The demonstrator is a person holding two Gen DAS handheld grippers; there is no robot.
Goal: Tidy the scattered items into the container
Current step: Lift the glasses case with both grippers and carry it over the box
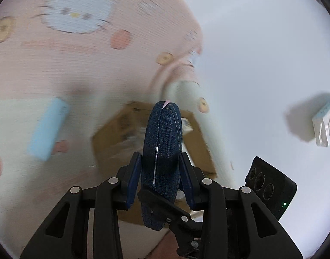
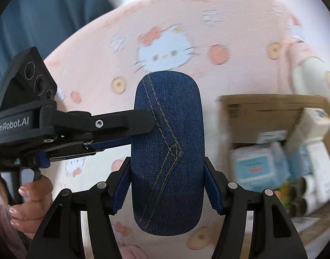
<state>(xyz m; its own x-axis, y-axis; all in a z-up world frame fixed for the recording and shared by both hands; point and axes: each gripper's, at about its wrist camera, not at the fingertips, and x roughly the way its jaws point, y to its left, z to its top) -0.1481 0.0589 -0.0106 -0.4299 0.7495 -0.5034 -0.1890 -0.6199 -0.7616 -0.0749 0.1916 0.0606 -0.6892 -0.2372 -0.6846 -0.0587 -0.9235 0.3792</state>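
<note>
A dark blue denim case [image 1: 161,151] is held in the air by both grippers. My left gripper [image 1: 160,161] is shut on its thin sides, seen edge-on. In the right wrist view the denim case [image 2: 167,151] shows its broad face, and my right gripper [image 2: 167,172] is shut on its lower half. The left gripper [image 2: 141,127] clamps it from the left there. The cardboard box [image 2: 262,112], the container, stands at the right with several packets and cartons inside. It also shows in the left wrist view behind the case [image 1: 113,133].
A pink Hello Kitty bedspread [image 2: 165,49] covers the surface below. A light blue box [image 1: 48,129] lies on it at left. A white printed carton [image 1: 324,125] lies on the white surface at far right. The view is motion-blurred.
</note>
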